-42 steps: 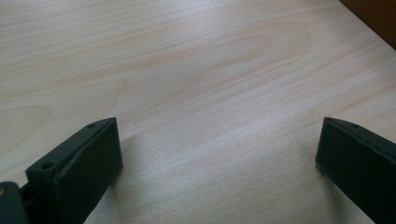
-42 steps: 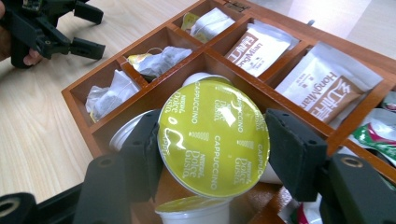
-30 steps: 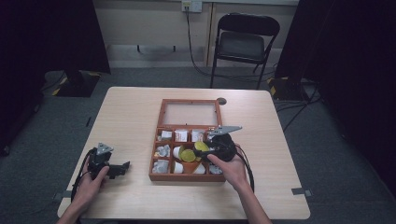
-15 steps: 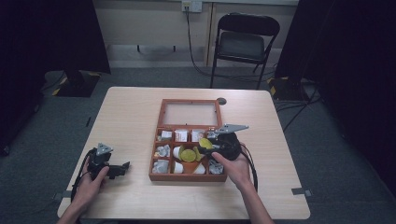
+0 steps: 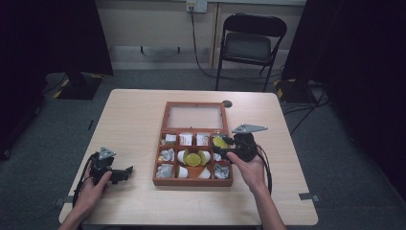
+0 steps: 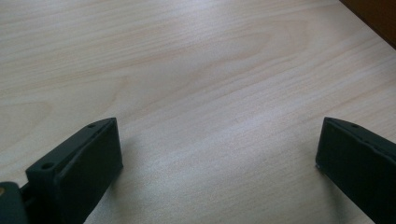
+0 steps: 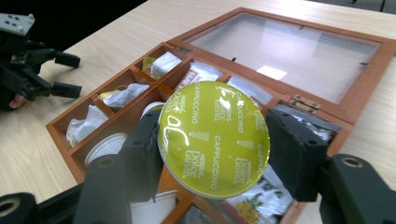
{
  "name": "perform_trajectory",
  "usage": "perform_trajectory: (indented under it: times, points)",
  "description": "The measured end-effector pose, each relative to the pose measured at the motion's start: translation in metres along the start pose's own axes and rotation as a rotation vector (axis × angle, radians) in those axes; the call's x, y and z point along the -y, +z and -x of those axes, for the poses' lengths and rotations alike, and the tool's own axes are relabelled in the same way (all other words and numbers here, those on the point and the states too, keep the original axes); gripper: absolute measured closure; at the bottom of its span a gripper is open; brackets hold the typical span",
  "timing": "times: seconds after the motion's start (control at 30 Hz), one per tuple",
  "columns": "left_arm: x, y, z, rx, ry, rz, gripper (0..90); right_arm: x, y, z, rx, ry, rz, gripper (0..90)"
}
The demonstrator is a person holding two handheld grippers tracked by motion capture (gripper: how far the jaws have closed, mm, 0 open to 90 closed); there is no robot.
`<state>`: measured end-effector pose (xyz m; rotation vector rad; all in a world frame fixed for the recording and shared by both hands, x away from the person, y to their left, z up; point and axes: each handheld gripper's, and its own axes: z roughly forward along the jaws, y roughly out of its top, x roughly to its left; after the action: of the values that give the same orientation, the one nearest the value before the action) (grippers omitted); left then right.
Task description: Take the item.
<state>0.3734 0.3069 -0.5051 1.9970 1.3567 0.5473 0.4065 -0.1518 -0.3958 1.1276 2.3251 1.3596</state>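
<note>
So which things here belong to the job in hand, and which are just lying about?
In the job:
- right gripper, clamped on the coffee capsule
- wooden compartment box
- second capsule in the box

Lying about:
- folding chair
- left gripper, open on the table

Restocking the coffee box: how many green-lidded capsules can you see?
2: one capsule is clamped in the right gripper above the wooden box, and another green-lidded capsule lies in the box's middle compartment. Others may be hidden.
</note>
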Motion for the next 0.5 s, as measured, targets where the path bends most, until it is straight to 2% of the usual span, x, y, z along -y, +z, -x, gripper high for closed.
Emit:
perform_trajectory:
  times: [0.23,0.33,0.5]
  points:
    - [0.0,0.0,0.0,0.0,0.0,0.0,0.0,-0.002,-0.011,0.007,0.017,0.024,0.022,39.9]
    - [0.0,0.0,0.0,0.0,0.0,0.0,0.0,-0.002,-0.019,0.01,0.029,0.017,0.034,40.0]
    - [0.0,0.0,0.0,0.0,0.0,0.0,0.0,0.002,-0.032,0.021,0.065,0.03,0.026,40.0]
